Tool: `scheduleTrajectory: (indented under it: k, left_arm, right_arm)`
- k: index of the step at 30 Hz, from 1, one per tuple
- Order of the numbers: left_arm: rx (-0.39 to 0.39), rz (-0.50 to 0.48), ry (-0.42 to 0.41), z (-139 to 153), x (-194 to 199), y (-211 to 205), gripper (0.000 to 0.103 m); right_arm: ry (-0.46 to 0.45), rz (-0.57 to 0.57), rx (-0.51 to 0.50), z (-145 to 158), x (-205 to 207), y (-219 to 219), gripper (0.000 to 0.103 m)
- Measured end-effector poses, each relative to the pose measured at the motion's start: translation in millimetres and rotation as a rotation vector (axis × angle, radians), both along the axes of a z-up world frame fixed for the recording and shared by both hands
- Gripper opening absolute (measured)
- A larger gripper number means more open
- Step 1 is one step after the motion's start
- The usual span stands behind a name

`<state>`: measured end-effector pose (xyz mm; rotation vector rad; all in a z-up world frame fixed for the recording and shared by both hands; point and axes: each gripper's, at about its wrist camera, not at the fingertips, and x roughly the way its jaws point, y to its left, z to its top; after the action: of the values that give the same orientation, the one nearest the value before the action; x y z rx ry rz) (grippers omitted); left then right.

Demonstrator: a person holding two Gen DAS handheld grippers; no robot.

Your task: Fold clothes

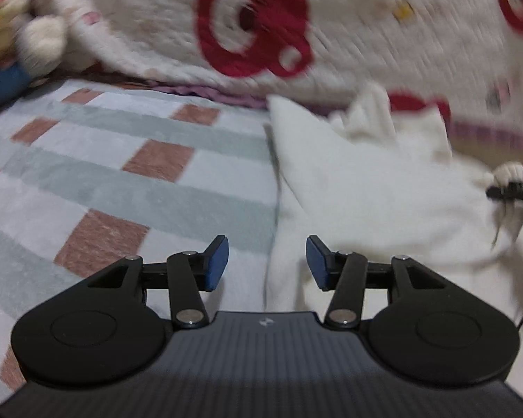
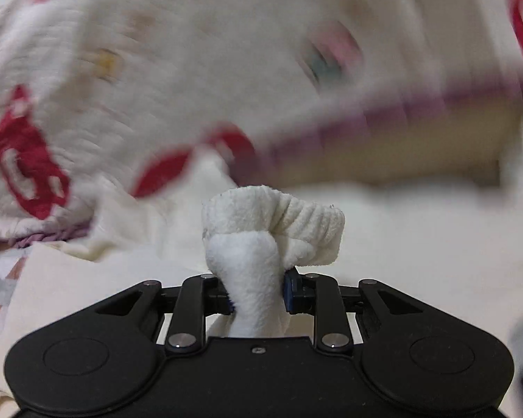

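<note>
We see open room on the checked blanket (image 1: 129, 160), flat and bare out to our left. Ahead, a heaped white quilt with red prints (image 1: 331, 35) walls off the far side, with a soft toy (image 1: 42, 41) at its left end. The cream garment (image 1: 366, 202) covers the ground to the right. Our left gripper (image 1: 267, 261) has its jaws spread over the garment's edge; our right gripper (image 2: 258, 291) has a wad of cloth filling its jaws.
</note>
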<state>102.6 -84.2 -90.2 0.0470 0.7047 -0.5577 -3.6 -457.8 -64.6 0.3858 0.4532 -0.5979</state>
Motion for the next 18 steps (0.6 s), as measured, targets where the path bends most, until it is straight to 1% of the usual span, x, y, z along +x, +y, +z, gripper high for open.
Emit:
scheduleTrajectory:
  k: [2, 3, 5, 7, 8, 11, 13, 16, 18]
  left_arm:
    - [0.071, -0.054, -0.029, -5.3, -6.4, -12.7, 0.050]
    - [0.095, -0.078, -0.043, -7.1, -9.9, -18.3, 0.051]
    - [0.132, -0.120, -0.068, -10.9, -16.2, -29.3, 0.052]
    - [0.175, -0.143, -0.101, -14.4, -24.0, -40.1, 0.053]
    - [0.200, -0.153, -0.122, -16.0, -28.0, -46.0, 0.055]
    - [0.302, -0.163, -0.212, -20.5, -34.6, -66.4, 0.056]
    - [0.371, -0.163, -0.252, -22.5, -31.6, -81.2, 0.056]
    - [0.465, -0.140, -0.346, -23.2, -25.9, -97.5, 0.056]
    - [0.482, -0.075, -0.351, -24.2, -15.8, -100.5, 0.057]
  right_arm:
    - [-0.018, -0.032, 0.115, -19.6, -8.9, -14.5, 0.036]
    - [-0.027, -0.048, 0.173, -29.4, -13.3, -21.7, 0.039]
    - [-0.046, -0.074, 0.272, -45.2, -20.9, -34.0, 0.039]
    - [-0.067, -0.087, 0.304, -46.1, -22.0, -36.5, 0.046]
    - [-0.084, -0.100, 0.331, -49.7, -22.4, -37.7, 0.046]
    - [-0.154, -0.138, 0.405, -57.7, -27.3, -39.4, 0.048]
    - [-0.168, -0.143, 0.425, -58.4, -27.7, -39.3, 0.048]
    - [-0.171, -0.130, 0.439, -56.8, -26.3, -38.6, 0.050]
    - [-0.210, -0.088, 0.474, -58.7, -27.9, -37.7, 0.050]
